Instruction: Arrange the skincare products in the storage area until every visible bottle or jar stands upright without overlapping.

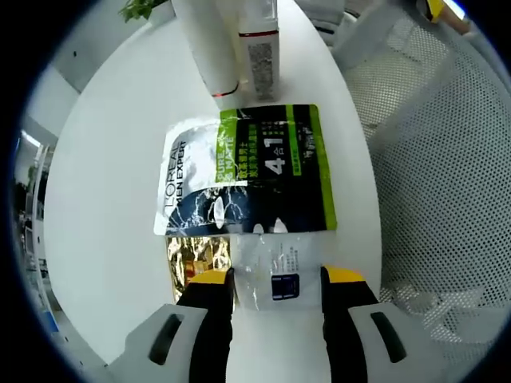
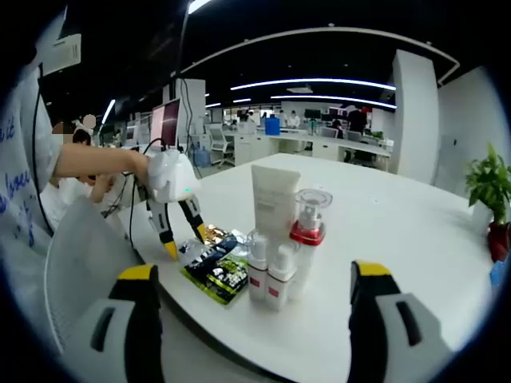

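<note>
The flat L'Oréal Men Expert sachet (image 1: 243,171) lies face-up on the white round tabletop (image 1: 104,239), near its edge, with a crinkled gold foil packet (image 1: 196,257) tucked partly under its near left corner. In my left gripper view, my left gripper (image 1: 275,278) has its yellow-tipped fingers (image 1: 209,278) spread on either side of the sachet's clear lower strip; they sit beside it but I see no pinch, so I read them as open around it. Just past the sachet's far end stands a white tube (image 1: 206,48) and a small white bottle with a red band (image 1: 259,44), both upright and close together. From my right gripper view I see the whole cluster: the tall white tube (image 2: 274,199), a clear-capped pump bottle with a red collar (image 2: 306,227), and two small white bottles (image 2: 267,275) in front, all upright and touching or nearly so, with the sachet (image 2: 215,271) lying flat just to their left. My right gripper (image 2: 251,279) hangs wide open, holding nothing, short of the tabletop edge. A potted plant (image 2: 487,187) stands at the far right.
</note>
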### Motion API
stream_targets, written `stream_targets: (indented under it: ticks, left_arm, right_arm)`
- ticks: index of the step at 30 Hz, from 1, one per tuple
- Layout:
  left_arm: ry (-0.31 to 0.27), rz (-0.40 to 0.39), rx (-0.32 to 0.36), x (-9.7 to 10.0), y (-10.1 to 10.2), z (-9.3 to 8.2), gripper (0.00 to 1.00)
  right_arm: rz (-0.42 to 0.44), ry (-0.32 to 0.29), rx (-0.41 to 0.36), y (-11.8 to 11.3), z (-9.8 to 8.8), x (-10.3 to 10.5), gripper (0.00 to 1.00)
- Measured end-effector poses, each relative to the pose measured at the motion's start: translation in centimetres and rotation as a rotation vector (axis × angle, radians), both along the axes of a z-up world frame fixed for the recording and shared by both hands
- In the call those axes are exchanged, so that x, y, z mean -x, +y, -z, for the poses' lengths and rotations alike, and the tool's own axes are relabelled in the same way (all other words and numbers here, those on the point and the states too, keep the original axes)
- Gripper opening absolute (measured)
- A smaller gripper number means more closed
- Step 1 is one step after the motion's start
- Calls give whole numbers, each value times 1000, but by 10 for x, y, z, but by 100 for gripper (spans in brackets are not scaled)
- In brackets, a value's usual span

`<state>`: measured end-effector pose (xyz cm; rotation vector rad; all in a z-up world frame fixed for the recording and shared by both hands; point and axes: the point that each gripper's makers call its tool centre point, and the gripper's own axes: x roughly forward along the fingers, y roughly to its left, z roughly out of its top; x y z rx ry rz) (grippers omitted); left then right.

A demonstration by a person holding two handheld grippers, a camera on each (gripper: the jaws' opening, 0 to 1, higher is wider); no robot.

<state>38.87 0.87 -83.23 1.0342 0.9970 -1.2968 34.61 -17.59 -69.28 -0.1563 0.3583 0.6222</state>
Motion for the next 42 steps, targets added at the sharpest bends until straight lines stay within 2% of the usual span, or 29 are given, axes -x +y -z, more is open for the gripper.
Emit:
stream_targets:
  ticks: [9,15,18,23,30,35,37,42]
  left_arm:
    - [-43,5,11,1,0,-2,43]
    - [-68,-20,29,1,1,-4,42]
    - [-101,-32,32,-2,3,-6,39]
    - [-113,-66,63,-1,3,-14,40]
    - [-134,-116,125,2,3,-31,41]
    - [-147,-181,190,1,0,-46,43]
    - [-139,-232,237,2,-3,-52,44]
    - [-183,-281,286,-2,-2,-66,45]
  right_arm:
    - [-4,-2,1,1,0,0,100]
    - [-7,-1,8,1,1,0,100]
    - [-7,-2,11,1,1,0,100]
    - [-11,-3,16,1,2,1,99]
    - [-14,-6,23,2,2,1,99]
    - [-11,-8,27,1,1,2,99]
    - [-11,-10,26,1,1,2,99]
    - [-10,-11,28,2,1,2,99]
